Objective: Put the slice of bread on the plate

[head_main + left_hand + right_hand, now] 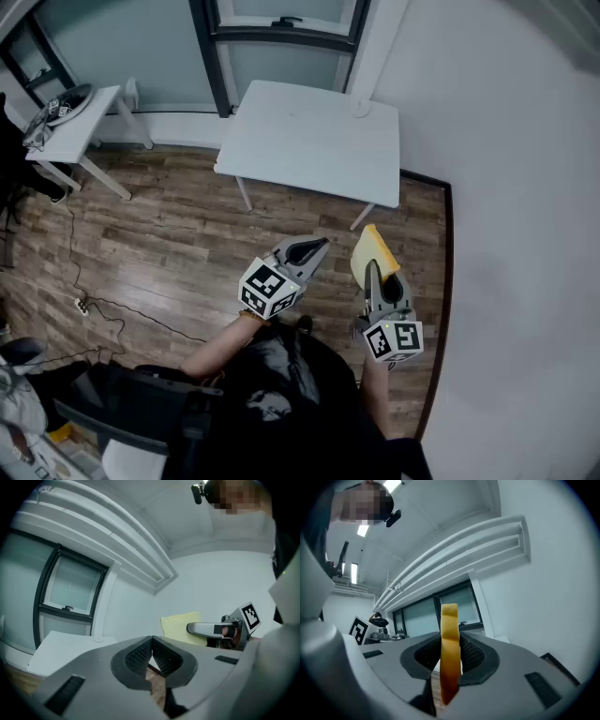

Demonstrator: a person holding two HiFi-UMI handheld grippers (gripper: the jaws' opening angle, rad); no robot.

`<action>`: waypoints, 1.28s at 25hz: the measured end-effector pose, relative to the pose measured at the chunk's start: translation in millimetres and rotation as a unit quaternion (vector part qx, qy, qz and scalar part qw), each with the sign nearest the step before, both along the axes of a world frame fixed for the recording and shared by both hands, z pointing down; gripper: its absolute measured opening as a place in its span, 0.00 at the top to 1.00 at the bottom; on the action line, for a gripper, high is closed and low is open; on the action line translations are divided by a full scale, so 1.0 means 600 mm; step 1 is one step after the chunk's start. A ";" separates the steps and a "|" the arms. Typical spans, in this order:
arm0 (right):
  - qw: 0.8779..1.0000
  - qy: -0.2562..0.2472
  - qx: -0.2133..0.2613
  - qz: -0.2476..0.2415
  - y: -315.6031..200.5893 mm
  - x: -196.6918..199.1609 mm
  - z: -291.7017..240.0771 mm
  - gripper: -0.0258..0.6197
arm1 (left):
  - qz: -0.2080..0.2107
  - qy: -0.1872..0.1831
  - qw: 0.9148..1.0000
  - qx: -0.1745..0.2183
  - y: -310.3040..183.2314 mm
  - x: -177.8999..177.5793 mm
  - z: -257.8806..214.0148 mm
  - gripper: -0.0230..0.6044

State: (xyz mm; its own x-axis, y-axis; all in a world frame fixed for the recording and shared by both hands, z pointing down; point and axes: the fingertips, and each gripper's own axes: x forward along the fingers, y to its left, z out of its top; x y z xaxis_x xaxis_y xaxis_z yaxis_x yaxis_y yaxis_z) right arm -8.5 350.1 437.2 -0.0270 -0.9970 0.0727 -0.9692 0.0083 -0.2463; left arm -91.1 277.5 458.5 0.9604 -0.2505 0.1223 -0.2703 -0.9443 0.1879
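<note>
Right gripper (373,272) clamps the slice of bread (375,246) on edge; left gripper (317,247) jaws together, empty

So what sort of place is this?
Probably a sparse office or lab room: a white table by a big window, a wood floor, and a power strip with loose cables.

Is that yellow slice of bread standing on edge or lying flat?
On edge. The slice of bread stands upright, its thin side towards the camera, pinched in the jaws of the right gripper, up in the air.
</note>
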 end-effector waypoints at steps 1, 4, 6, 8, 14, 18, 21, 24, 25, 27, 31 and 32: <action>1.000 0.000 0.000 0.000 -0.001 -0.002 0.000 0.81 | 0.000 0.000 1.000 0.000 0.000 -0.001 0.000 0.96; 1.000 -0.001 -0.001 -0.001 -0.004 -0.005 0.001 0.81 | 0.002 0.000 1.000 0.000 -0.002 -0.002 0.000 0.96; 1.000 -0.001 -0.002 -0.002 -0.007 -0.005 0.003 0.81 | 0.003 0.001 1.000 0.000 -0.004 -0.001 0.002 0.96; 1.000 -0.001 -0.003 -0.002 -0.011 -0.006 0.004 0.81 | 0.003 0.000 1.000 -0.001 -0.006 -0.002 0.003 0.96; 1.000 -0.024 0.005 0.005 -0.031 -0.014 0.008 0.81 | 0.002 -0.001 1.000 -0.011 -0.025 -0.025 0.008 0.96; 0.999 -0.036 0.014 -0.002 -0.043 -0.035 0.010 0.81 | 0.002 0.000 1.000 -0.015 -0.036 -0.048 0.010 0.96; 0.997 -0.069 0.031 -0.012 -0.064 -0.049 0.012 0.81 | 0.002 -0.002 1.000 -0.017 -0.055 -0.064 0.015 0.96; 0.996 -0.081 0.041 -0.014 -0.085 -0.061 0.003 0.81 | 0.004 0.002 1.000 -0.017 -0.074 -0.079 0.012 0.96; 0.995 -0.084 0.044 -0.015 -0.091 -0.064 -0.002 0.81 | 0.006 0.004 1.000 -0.018 -0.080 -0.084 0.010 0.96; 0.994 -0.099 0.052 -0.018 -0.101 -0.069 -0.014 0.81 | 0.010 0.005 1.000 -0.020 -0.090 -0.089 0.009 0.96; 0.991 -0.120 0.061 -0.025 -0.122 -0.063 -0.018 0.81 | 0.013 0.002 0.999 -0.035 -0.107 -0.080 0.029 0.96; 0.990 -0.123 0.062 -0.027 -0.128 -0.058 -0.017 0.81 | 0.014 0.002 0.999 -0.038 -0.110 -0.073 0.032 0.96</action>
State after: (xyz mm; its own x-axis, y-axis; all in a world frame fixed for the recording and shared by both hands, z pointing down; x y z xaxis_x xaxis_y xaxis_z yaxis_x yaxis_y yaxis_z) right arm -43.2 273.2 426.9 -0.0828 -0.9945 -0.0648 -0.8769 0.1036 -0.4693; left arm -134.6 211.3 477.5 0.9676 -0.2131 0.1355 -0.2423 -0.9347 0.2600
